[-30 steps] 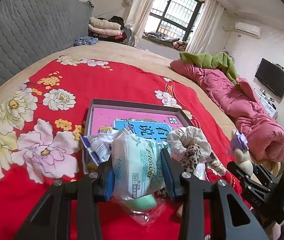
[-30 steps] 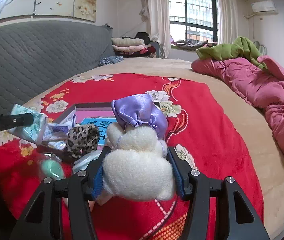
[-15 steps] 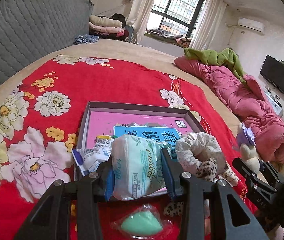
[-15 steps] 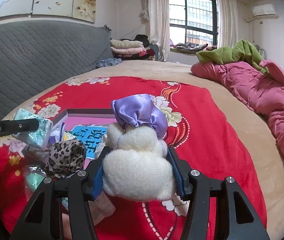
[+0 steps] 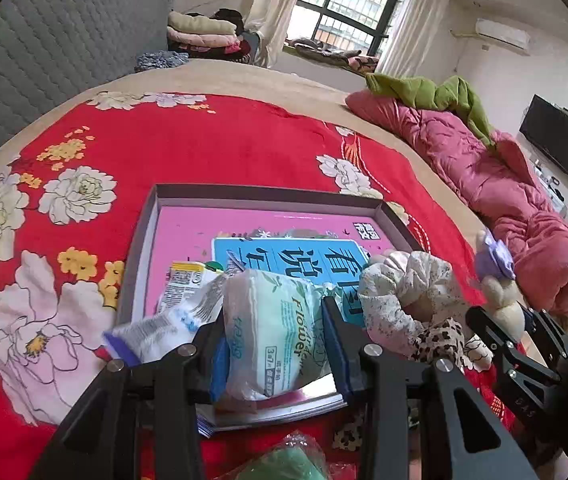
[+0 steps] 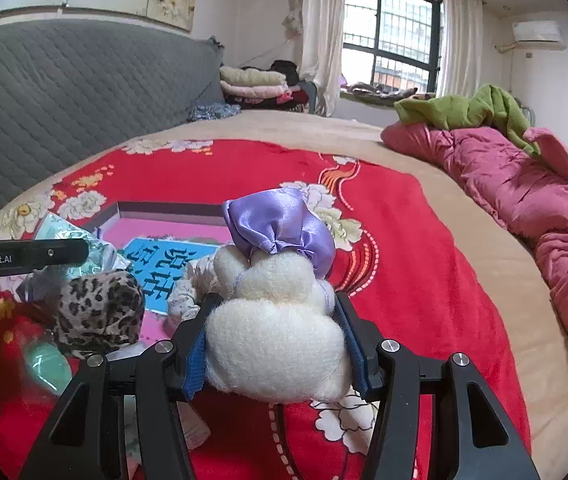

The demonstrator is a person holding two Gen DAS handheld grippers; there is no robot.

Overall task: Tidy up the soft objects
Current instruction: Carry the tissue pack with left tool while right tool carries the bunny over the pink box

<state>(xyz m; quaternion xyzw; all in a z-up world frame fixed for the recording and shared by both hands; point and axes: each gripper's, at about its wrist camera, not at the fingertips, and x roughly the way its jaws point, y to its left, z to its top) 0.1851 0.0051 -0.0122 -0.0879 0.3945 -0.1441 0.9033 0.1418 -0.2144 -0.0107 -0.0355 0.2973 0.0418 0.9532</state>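
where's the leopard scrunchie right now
In the right wrist view it sits low on the left, by the tray's near edge, left of the plush.

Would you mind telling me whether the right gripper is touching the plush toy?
Touching: the right wrist view shows the right gripper with both blue pads pressed into the plush toy.

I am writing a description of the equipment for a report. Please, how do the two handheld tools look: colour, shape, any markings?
Both look alike. The left tool and the right tool have matte black, angular frames with silver round screw heads at the joints, and blue pads line the inner faces of the fingers. In the right wrist view, the left tool's side bar carries white "GenRobot.AI" lettering. No cables or sleeves are visible.
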